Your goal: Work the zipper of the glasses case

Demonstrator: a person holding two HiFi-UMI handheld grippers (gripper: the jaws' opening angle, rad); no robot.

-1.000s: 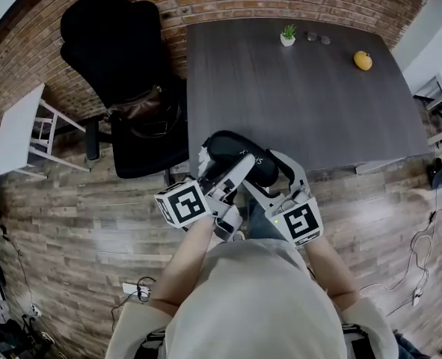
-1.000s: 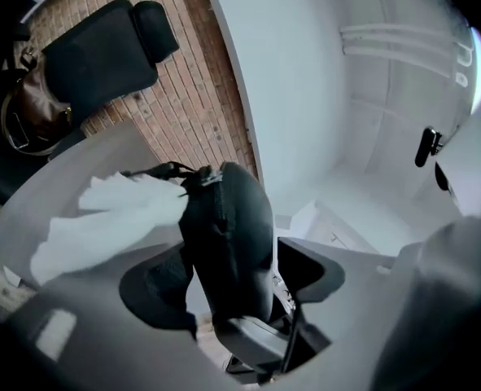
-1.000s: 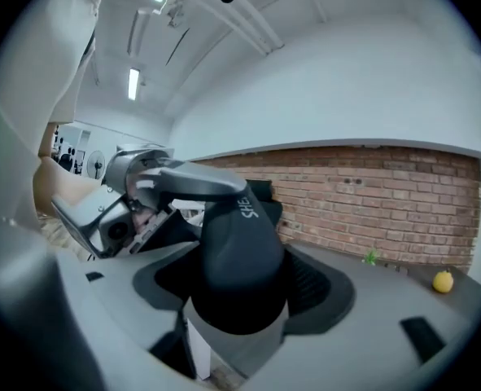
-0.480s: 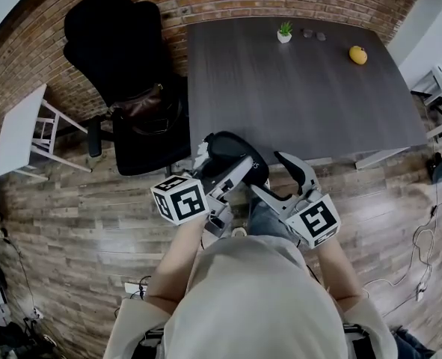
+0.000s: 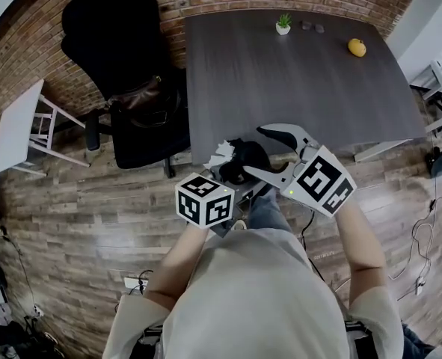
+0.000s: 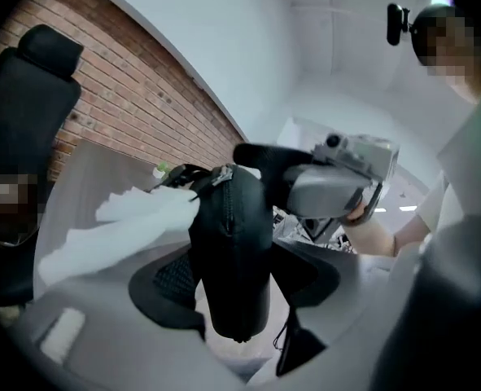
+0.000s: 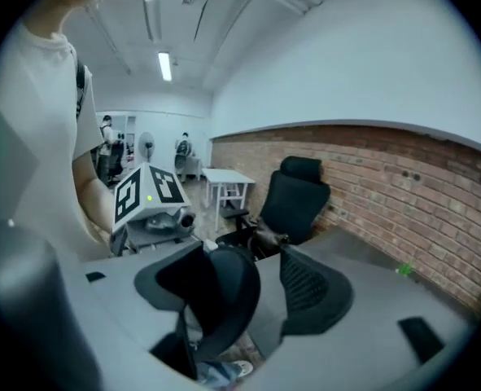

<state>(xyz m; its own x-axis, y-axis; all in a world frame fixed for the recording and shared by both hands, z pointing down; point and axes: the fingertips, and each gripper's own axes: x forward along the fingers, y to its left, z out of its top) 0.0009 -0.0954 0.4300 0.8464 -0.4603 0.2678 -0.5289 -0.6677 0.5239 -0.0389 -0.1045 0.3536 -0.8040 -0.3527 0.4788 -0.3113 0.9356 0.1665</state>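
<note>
Pinching the black case (image 6: pixel 232 251) between its pads, the left claw (image 5: pixel 232 164) is holding it in the air just off the worktop's (image 5: pixel 295 73) near edge, with the zipper line running up the case's face. The right claw (image 5: pixel 252 150) is hanging over that same worktop edge, its jaws spread and closing around the case's end. One pad is still clearly apart from the case.
</note>
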